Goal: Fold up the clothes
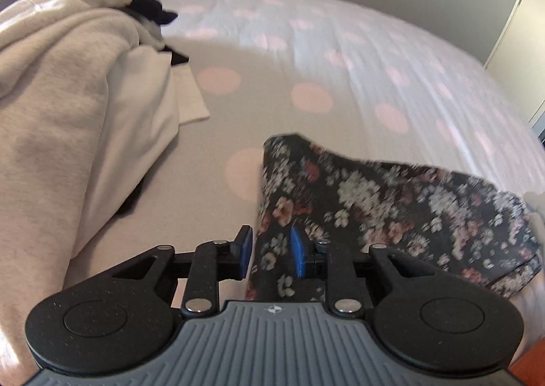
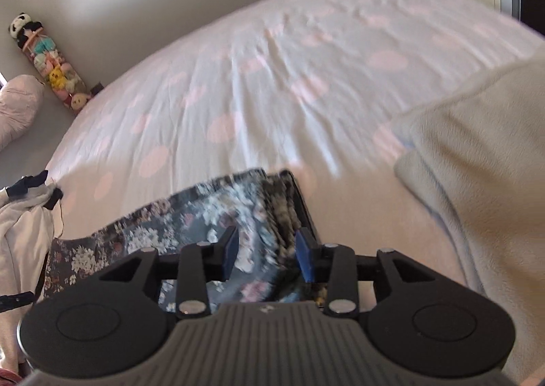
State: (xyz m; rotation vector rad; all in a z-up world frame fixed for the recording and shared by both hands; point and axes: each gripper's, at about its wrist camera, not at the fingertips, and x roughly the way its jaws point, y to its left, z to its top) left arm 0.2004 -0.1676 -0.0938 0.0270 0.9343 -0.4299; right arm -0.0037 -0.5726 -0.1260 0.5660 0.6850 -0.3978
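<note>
Left gripper (image 1: 270,251): blue pads partly closed, a narrow gap between them filled by a bunched edge of the dark floral garment (image 1: 391,202). Looks like a pinch on the cloth, though contact on both pads cannot be told for sure. Right gripper (image 2: 267,255): pads set a little wider, floral fabric gathered between them too; blur hides whether the cloth is truly clamped or only lying in the gap.

Held at two separate points, probably to keep the piece spread and taut, so an edge can be carried over in one even fold rather than slumping in the middle. Cloth raised at the left pads and sloping down to the bed; far part resting on the polka-dot sheet (image 1: 306,55), a flat, roomy surface suited to folding. In the right wrist view, layered edges of the garment (image 2: 190,215) just ahead of the pads, suggesting a fold already partly formed.

Further out: cream fleece blanket (image 1: 61,96) heaped at one side, with dark and white clothes (image 1: 153,16) near it, likely waiting their turn. Plush toys (image 2: 51,62) stacked by the wall, well apart from the work.
</note>
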